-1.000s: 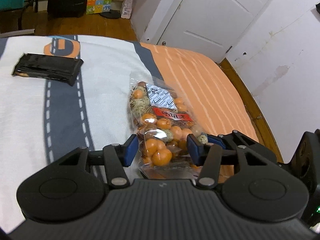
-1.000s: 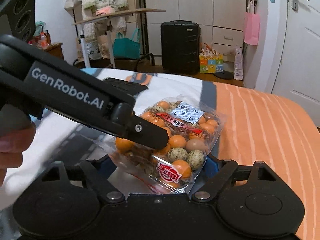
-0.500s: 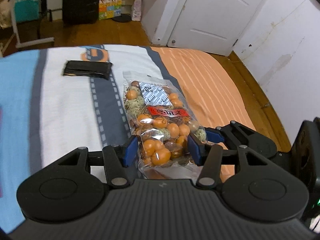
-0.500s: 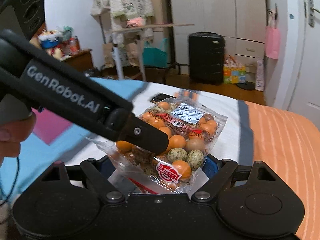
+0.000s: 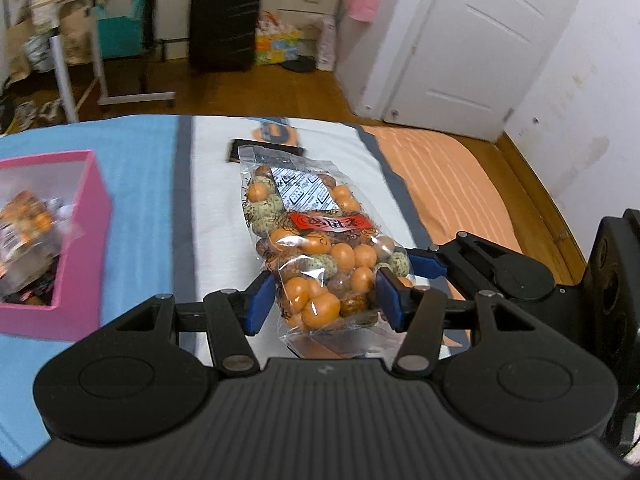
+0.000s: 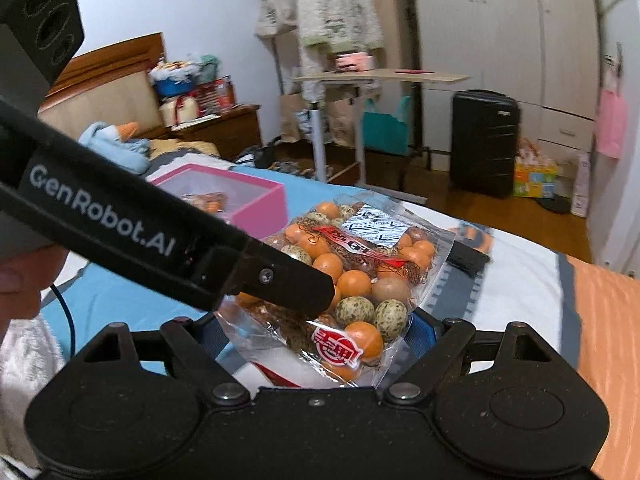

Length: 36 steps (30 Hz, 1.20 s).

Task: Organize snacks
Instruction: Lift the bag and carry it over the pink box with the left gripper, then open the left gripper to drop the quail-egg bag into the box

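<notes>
A clear bag of orange and speckled round snacks (image 5: 316, 264) hangs lifted above the bed, held from two sides. My left gripper (image 5: 324, 302) is shut on the bag's lower end, its blue pads pressing in on both sides. My right gripper (image 6: 314, 332) grips the same bag (image 6: 352, 280) across its width, and one of its fingers (image 5: 460, 260) reaches in from the right in the left wrist view. An open pink box (image 5: 92, 220) with other snack packs inside stands on the blue part of the bedspread to the left (image 6: 260, 208). A black packet (image 5: 240, 150) lies behind the bag.
The bedspread (image 5: 208, 200) has blue, white and orange bands. A white wall (image 5: 580, 100) and a door (image 5: 460, 40) stand on the right. On the wooden floor beyond the bed are a black suitcase (image 6: 484, 140) and a rolling side table (image 6: 380, 76). A hand (image 6: 16, 280) holds the left gripper.
Both grippers have risen with the bag and swung to the left over the bed. The pink box has come into view. The black packet now lies behind the bag.
</notes>
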Available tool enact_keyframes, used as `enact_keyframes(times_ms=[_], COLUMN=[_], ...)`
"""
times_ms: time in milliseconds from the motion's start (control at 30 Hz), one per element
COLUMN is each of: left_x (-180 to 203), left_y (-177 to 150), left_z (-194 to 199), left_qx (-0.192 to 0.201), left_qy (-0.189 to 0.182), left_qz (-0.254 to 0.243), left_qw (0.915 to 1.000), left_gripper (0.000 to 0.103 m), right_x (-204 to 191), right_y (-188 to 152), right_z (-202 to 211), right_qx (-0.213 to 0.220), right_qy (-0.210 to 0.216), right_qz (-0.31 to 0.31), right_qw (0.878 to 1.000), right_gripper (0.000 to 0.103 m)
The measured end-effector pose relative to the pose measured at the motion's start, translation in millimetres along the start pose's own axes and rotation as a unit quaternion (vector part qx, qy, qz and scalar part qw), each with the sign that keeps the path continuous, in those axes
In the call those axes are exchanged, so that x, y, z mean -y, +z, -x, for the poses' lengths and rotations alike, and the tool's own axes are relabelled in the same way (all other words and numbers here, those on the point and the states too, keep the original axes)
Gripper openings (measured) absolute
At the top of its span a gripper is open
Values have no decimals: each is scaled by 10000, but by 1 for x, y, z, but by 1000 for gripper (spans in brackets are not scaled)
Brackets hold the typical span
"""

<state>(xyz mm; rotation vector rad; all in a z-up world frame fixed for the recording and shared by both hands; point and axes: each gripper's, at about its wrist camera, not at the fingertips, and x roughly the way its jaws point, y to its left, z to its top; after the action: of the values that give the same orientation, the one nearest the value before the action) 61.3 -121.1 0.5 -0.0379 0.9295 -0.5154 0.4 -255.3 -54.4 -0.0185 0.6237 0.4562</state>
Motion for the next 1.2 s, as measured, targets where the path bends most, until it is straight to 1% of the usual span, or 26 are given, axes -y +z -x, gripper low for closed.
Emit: enact_keyframes(times_ms=[67, 167, 300, 367, 467, 633, 700, 733, 833, 933, 1000, 1033, 1067, 1100, 1133, 1167, 1200], left_x=[-17, -46, -88, -112, -150, -214, -232, -240, -258, -269, -280, -288, -295, -301, -305, -305, -304], left_y=[-1, -3, -6, -9, -12, -21, -23, -23, -22, -22, -21, -22, -23, -24, -24, -22, -21], left_z=[12, 28, 48, 57, 67, 73, 71, 70, 69, 68, 64, 60, 57, 53, 47, 42, 39], left_qx=[133, 319, 593, 737, 851, 994, 959, 930, 994, 1103, 1099, 1096, 1135, 1174, 1101, 1009, 981], left_qy=[55, 90, 368, 535, 740, 989, 1140, 1206, 1447, 1734, 1810, 1817, 1832, 1919, 2208, 2478, 2554], left_qz=[144, 458, 846, 1039, 1367, 1873, 2022, 2030, 2051, 2095, 2209, 2333, 2474, 2628, 2735, 2705, 2599], left_qw=[9998, 9984, 9940, 9904, 9842, 9722, 9679, 9673, 9629, 9560, 9520, 9490, 9446, 9383, 9297, 9248, 9261], left_gripper=[53, 54, 54, 54, 54, 55, 57, 61, 64, 67, 69, 71, 77, 79, 80, 80, 80], right_x=[-11, -33, -59, -75, -97, -131, -145, -152, -167, -178, -185, -188, -191, -194, -194, -194, -193], right_y=[9, 24, 47, 59, 75, 93, 96, 98, 103, 109, 111, 112, 111, 111, 109, 109, 109], right_z=[-6, -19, -48, -65, -90, -140, -159, -166, -183, -198, -208, -214, -220, -225, -227, -226, -222], right_qx=[-1, 40, 67, 86, 25, -215, -279, -293, -271, -231, -328, -430, -567, -692, -843, -888, -870], right_qy=[103, 204, 559, 749, 1063, 1463, 1609, 1662, 1694, 1768, 1753, 1715, 1633, 1557, 1473, 1457, 1406], right_qz=[144, 566, 995, 1217, 1559, 1826, 1911, 1940, 1929, 1931, 2054, 2173, 2273, 2310, 2294, 2302, 2327], right_qw=[9998, 9982, 9934, 9897, 9820, 9720, 9679, 9664, 9661, 9648, 9623, 9600, 9584, 9579, 9584, 9581, 9584], right_gripper=[89, 89, 89, 89, 89, 89, 89, 89, 89, 90, 90, 90, 90, 92, 92, 94, 97])
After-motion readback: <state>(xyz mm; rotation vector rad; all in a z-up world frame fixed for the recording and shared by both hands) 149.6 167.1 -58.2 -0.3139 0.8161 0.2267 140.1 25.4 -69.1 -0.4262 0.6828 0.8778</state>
